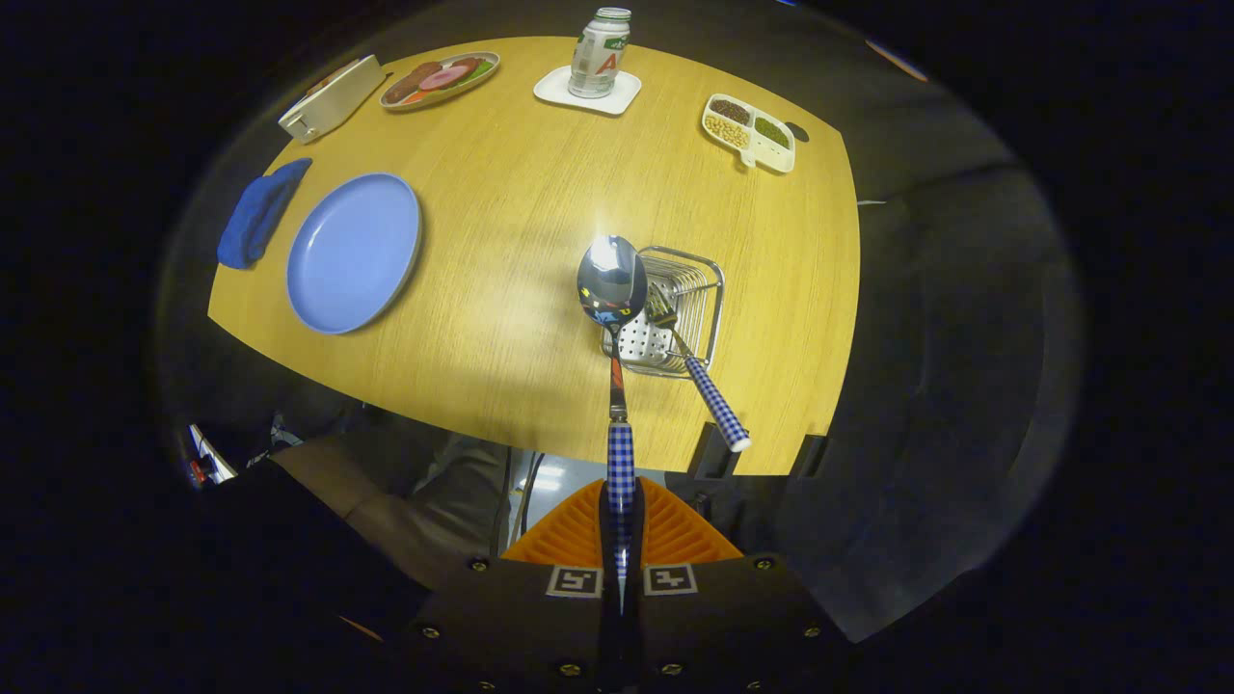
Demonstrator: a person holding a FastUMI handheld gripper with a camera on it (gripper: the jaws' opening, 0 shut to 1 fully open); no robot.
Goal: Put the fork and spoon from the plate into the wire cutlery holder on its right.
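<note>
A: Gripper (620,501)?
B: Clamped on the spoon (613,289) by its checked handle, both fingers pressing, bowl raised just beside the wire cutlery holder (675,313).

A: Fork (696,371)?
B: Already standing in the holder, tines down, checked handle leaning out toward the fingers.

A: Plate (354,253)?
B: Blue, lying well apart to the holder's left on the wooden table (501,193), beside a blue cloth (258,212)
</note>
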